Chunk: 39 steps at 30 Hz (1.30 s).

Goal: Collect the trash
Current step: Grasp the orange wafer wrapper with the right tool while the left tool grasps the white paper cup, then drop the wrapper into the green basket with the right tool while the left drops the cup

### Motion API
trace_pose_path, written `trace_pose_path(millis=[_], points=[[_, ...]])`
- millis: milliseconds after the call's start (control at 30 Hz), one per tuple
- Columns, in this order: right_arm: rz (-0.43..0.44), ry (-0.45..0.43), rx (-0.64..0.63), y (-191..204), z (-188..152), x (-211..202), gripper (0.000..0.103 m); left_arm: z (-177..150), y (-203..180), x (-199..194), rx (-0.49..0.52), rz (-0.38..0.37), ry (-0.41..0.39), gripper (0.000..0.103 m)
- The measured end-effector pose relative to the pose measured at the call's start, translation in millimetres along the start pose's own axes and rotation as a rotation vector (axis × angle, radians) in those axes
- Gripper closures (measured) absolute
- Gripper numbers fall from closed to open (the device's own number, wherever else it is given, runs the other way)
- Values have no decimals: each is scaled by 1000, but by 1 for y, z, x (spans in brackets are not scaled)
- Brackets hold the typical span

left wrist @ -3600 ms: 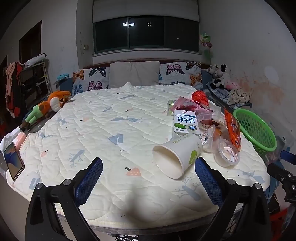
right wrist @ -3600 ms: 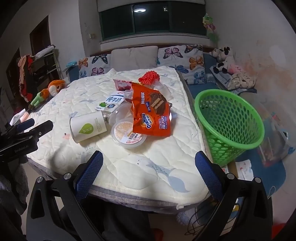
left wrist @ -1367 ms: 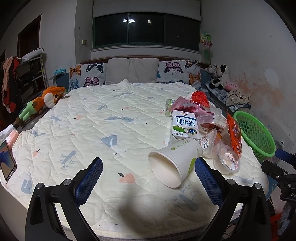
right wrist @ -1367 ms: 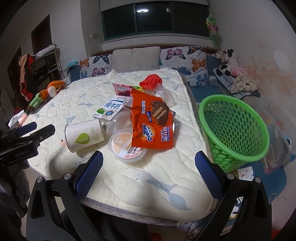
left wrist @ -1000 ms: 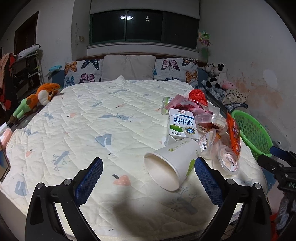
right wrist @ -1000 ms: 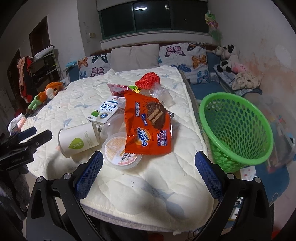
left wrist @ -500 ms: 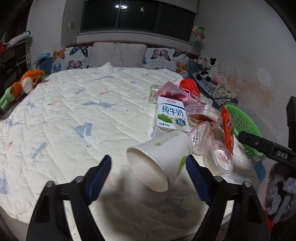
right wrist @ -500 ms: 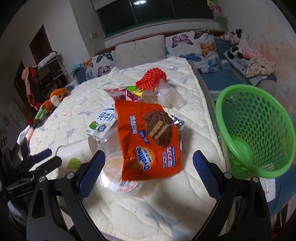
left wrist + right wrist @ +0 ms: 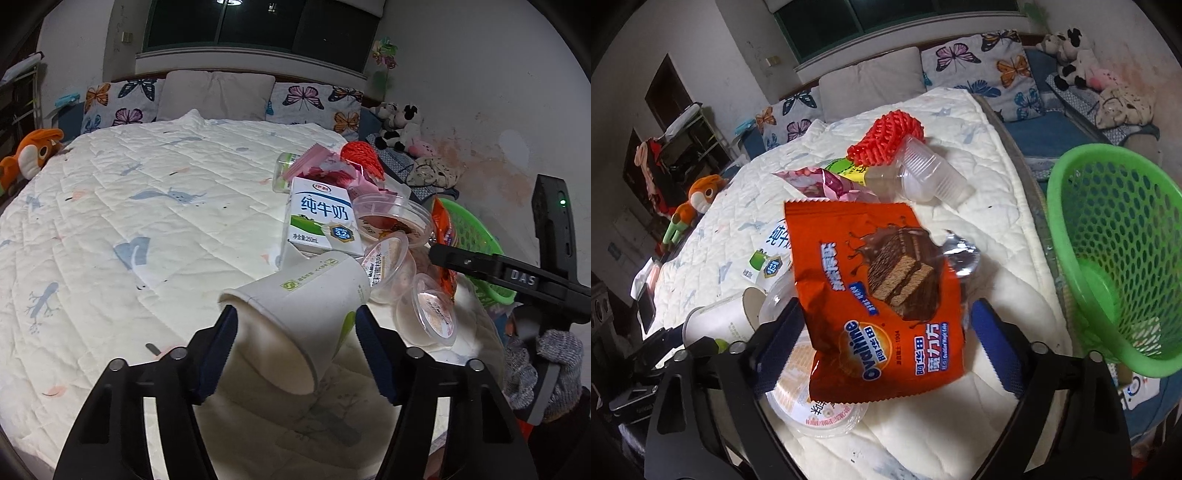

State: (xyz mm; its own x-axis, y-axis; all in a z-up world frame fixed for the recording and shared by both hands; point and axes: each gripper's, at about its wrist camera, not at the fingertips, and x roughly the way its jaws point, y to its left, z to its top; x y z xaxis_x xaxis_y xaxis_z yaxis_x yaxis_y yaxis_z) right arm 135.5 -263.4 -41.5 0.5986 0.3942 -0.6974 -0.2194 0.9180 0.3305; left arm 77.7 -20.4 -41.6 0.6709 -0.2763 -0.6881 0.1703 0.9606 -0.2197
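Observation:
Trash lies piled on the bed's right side. A white paper cup (image 9: 306,314) lies on its side, mouth toward me, between the pads of my left gripper (image 9: 297,350), whose jaws stand close around it. An orange Ovaltine wrapper (image 9: 875,288) lies between the pads of my right gripper (image 9: 886,332), jaws wide and apart from it. A milk carton (image 9: 319,221), clear plastic tubs (image 9: 391,221), a lidded cup (image 9: 812,402), a red mesh (image 9: 890,140) and a clear cup (image 9: 931,181) lie around. A green basket (image 9: 1115,251) stands beside the bed.
The quilted bed cover (image 9: 129,221) spreads left of the pile. Butterfly pillows (image 9: 218,96) line the headboard. An orange plush toy (image 9: 33,151) lies at the left edge. Stuffed animals (image 9: 1082,62) sit on a blue bench beyond the basket.
Both grippers have moved forward and down to the pile. The left jaws have narrowed around the paper cup. The right jaws now straddle the orange wrapper.

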Motion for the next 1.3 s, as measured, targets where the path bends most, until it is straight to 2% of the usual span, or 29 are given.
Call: trace_pose_path(millis=[267, 500, 667, 933, 1100, 1300], points=[[1, -14, -1, -1, -2, -6, 32, 1, 1, -2, -8, -68, -8, 68], [6, -43, 1, 1, -6, -20, 36, 1, 1, -6, -5, -96, -15, 81], [22, -74, 0, 3, -6, -36, 37, 2, 0, -15, 6, -119, -33, 97], [-44, -131, -1, -13, -4, -64, 38, 13, -3, -38, 24, -134, -76, 99], [-130, -148, 43, -47, -2, -74, 38, 32, -17, -51, 59, -182, -105, 99], [-228, -141, 100, -92, -2, -78, 37, 62, -52, -44, 129, -258, -113, 99]])
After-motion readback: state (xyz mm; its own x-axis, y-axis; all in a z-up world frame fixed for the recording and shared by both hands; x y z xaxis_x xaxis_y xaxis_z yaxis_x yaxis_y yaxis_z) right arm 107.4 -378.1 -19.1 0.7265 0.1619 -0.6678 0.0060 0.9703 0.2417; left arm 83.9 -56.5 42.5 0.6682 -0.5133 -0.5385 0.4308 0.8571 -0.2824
